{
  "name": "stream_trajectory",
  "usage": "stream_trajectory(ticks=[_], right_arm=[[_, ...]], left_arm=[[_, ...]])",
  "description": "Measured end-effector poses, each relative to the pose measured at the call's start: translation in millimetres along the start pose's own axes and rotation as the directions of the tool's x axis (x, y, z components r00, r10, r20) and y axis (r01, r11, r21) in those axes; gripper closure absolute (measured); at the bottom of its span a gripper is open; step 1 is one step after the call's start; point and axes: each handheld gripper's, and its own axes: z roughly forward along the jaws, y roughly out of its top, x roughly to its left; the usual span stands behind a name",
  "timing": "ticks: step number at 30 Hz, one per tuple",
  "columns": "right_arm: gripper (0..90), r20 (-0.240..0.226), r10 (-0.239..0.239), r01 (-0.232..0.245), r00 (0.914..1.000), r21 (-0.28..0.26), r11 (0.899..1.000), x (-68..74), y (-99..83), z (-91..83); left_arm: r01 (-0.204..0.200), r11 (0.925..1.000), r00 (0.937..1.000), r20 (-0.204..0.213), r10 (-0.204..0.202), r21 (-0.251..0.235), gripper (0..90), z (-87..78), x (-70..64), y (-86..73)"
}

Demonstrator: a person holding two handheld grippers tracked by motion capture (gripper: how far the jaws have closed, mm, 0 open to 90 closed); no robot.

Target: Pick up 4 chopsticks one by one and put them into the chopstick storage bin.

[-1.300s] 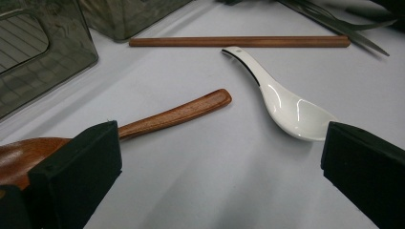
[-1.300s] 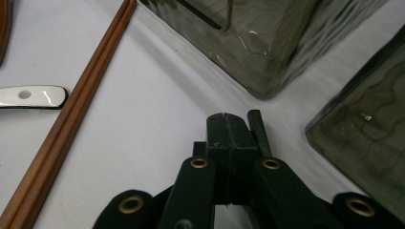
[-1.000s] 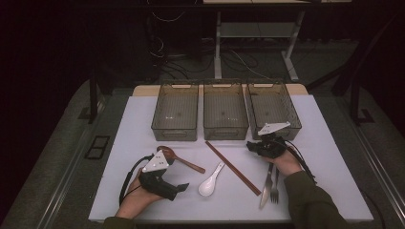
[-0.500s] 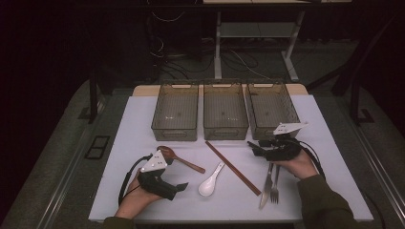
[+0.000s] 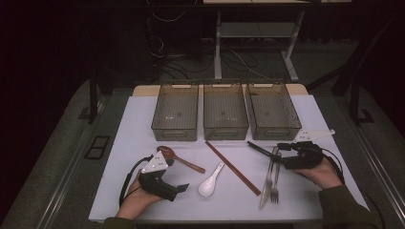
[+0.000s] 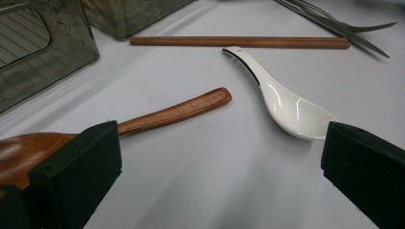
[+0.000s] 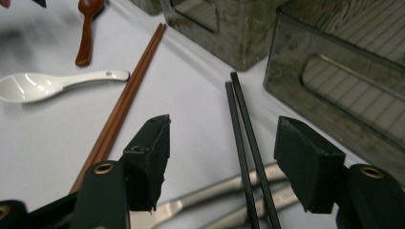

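My left gripper (image 5: 182, 188) rests open near the table's front left, jaws aimed right. In the left gripper view, a wooden spoon (image 6: 176, 112) lies just past the left jaw and a white ceramic spoon (image 6: 286, 102) near the right jaw of the gripper (image 6: 222, 143). My right gripper (image 5: 282, 153) hovers open at the right, pointing left. In the right gripper view a pair of black chopsticks (image 7: 243, 129) runs between the spread jaws of the gripper (image 7: 223, 131), over the handles of a metal fork and knife (image 7: 215, 191). Nothing is held.
Three clear empty bins (image 5: 224, 110) stand side by side at the back of the white table (image 5: 133, 129). Brown chopsticks (image 5: 233, 167) lie diagonally mid-table, between the white spoon (image 5: 210, 181) and the fork and knife (image 5: 270, 179). The wooden spoon (image 5: 179, 159) lies left of them.
My right gripper has drifted to the right and slightly nearer, away from the right bin's front. The left gripper has stayed put.
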Motion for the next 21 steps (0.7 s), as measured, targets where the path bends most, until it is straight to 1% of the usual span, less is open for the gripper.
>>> stream_trajectory(ticks=[3, 6, 9, 10, 13, 14, 15, 16, 17, 19, 21], right_arm=[[34.1, 0.010, -0.002, 0.001, 0.9999, 0.015, 1.000, -1.9, -6.3, -5.2], [34.2, 0.025, -0.010, 0.009, 0.9996, 0.020, 1.000, -2.7, -11.0, -9.8], [34.7, 0.027, -0.011, 0.010, 0.9996, 0.038, 0.999, -3.1, -15.7, -13.2], [37.1, 0.034, -0.013, 0.011, 0.9993, 0.052, 0.999, -3.5, -21.5, -16.1], [42.1, 0.034, -0.003, 0.001, 0.9994, 0.068, 0.998, -4.9, -29.9, -19.1], [42.1, 0.034, -0.003, 0.001, 0.9994, 0.068, 0.998, -4.9, -29.9, -19.1], [45.7, 0.041, -0.006, 0.003, 0.9991, 0.087, 0.996, -6.6, -35.3, -21.1], [45.7, 0.041, -0.006, 0.003, 0.9991, 0.087, 0.996, -6.6, -35.3, -21.1], [49.4, 0.040, -0.003, 0.000, 0.9992, 0.086, 0.996, -8.4, -38.2, -22.6], [53.7, 0.044, 0.008, -0.012, 0.9990, 0.088, 0.996, -11.1, -40.1, -23.6], [57.3, 0.047, 0.009, -0.014, 0.9988, 0.089, 0.996, -13.4, -40.3, -23.2]], left_arm=[[0.006, 1.0000, 1.0000, -0.003, -0.006, -0.003, 0.0, -0.3, -0.6, -0.7], [0.006, 1.0000, 1.0000, -0.006, -0.006, 0.000, 0.0, -1.3, -0.2, -1.7], [0.010, 0.9999, 0.9999, -0.009, -0.010, -0.002, 0.0, -1.6, 0.0, -2.0], [0.010, 0.9999, 0.9999, -0.010, -0.010, -0.002, 0.0, -1.7, 0.0, -2.1], [0.011, 0.9999, 0.9999, -0.012, -0.011, -0.001, 0.0, -2.0, 0.1, -2.1], [0.014, 0.9999, 0.9998, -0.013, -0.014, -0.005, 0.0, -2.3, 0.0, -2.0], [0.015, 0.9999, 0.9998, -0.015, -0.015, -0.007, 0.0, -3.2, 0.2, -2.0], [0.015, 0.9999, 0.9998, -0.015, -0.015, -0.007, 0.0, -3.2, 0.2, -2.0], [0.014, 0.9999, 0.9998, -0.016, -0.014, -0.007, 0.0, -3.5, 0.3, -2.1], [0.015, 0.9999, 0.9997, -0.017, -0.015, -0.007, 0.0, -3.4, 0.4, -2.1], [0.016, 0.9998, 0.9998, -0.012, -0.016, -0.007, 0.0, -2.5, 0.1, -2.0]])
